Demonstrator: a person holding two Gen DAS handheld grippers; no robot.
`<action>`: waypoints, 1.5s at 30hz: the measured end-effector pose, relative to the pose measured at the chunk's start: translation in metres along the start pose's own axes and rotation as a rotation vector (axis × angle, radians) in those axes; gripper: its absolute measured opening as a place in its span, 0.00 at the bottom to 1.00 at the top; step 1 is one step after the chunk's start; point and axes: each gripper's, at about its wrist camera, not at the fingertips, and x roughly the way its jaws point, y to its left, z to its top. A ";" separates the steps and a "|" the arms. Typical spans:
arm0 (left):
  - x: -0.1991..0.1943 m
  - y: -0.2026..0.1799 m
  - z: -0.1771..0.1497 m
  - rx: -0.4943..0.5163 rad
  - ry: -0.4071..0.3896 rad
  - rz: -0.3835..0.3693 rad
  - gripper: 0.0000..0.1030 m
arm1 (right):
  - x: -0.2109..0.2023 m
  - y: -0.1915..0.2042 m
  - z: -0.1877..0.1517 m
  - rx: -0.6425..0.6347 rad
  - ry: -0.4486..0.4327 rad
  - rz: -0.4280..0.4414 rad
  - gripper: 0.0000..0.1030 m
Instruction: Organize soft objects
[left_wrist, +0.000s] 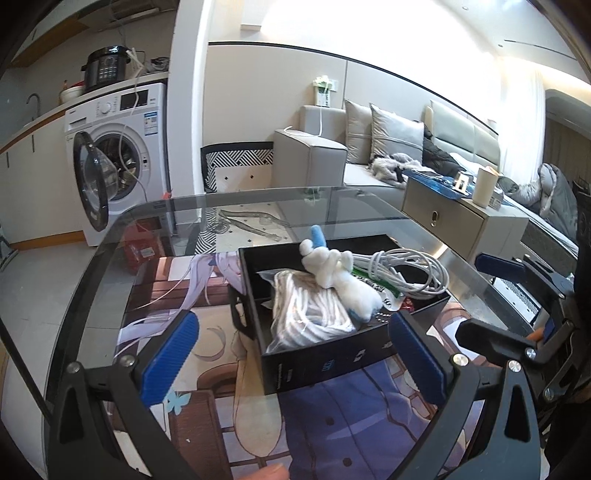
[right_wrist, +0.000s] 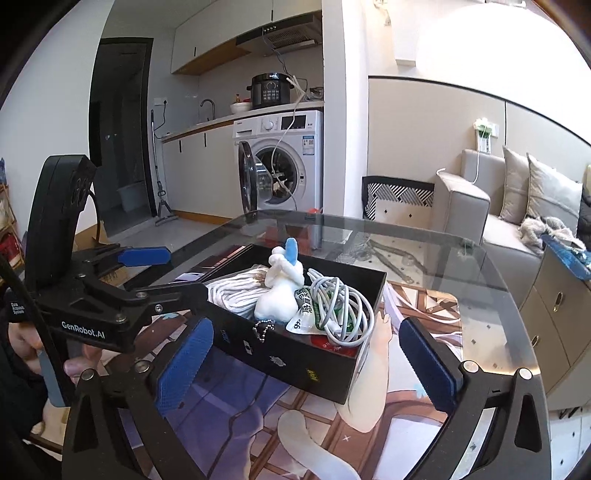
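Box (left_wrist: 325, 363) sitting on the glass tabletop (left_wrist: 122, 236), black, open top, parked on a printed anime-style mat (left_wrist: 332, 417). Inside it's pretty stuffed: a white plush toy (left_wrist: 345, 280) with a blue ear lies on top near the middle, its little ball chain dangling over the near wall. Under and left of it there's a bagged bundle of white rope (left_wrist: 310, 314), and on the right side a coil of white cable (left_wrist: 406, 269) resting on some green-and-white snack packets (right_wrist: 308, 306). Left hand-held gripper (left_wrist: 295, 354) has its blue pads wide apart, nothing between them touching, hovering on the near side of the box. Right hand-held gripper (right_wrist: 306, 365) is the same deal, pads spread wide and empty, also just short of the box's near wall. From the right wrist view you can see the left one off to the left beside the box. Washing machine (right_wrist: 280, 158) with its door open and a grey sofa (right_wrist: 491, 206) are in the far background.
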 end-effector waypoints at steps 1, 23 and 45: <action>0.000 0.001 -0.002 -0.005 -0.007 0.004 1.00 | 0.001 -0.001 -0.001 0.002 -0.004 0.002 0.99; 0.002 -0.001 -0.013 -0.059 -0.136 0.109 1.00 | 0.012 -0.009 -0.018 0.047 -0.016 -0.005 0.99; 0.005 0.011 -0.019 -0.097 -0.195 0.175 1.00 | 0.009 -0.013 -0.020 0.056 -0.026 -0.012 1.00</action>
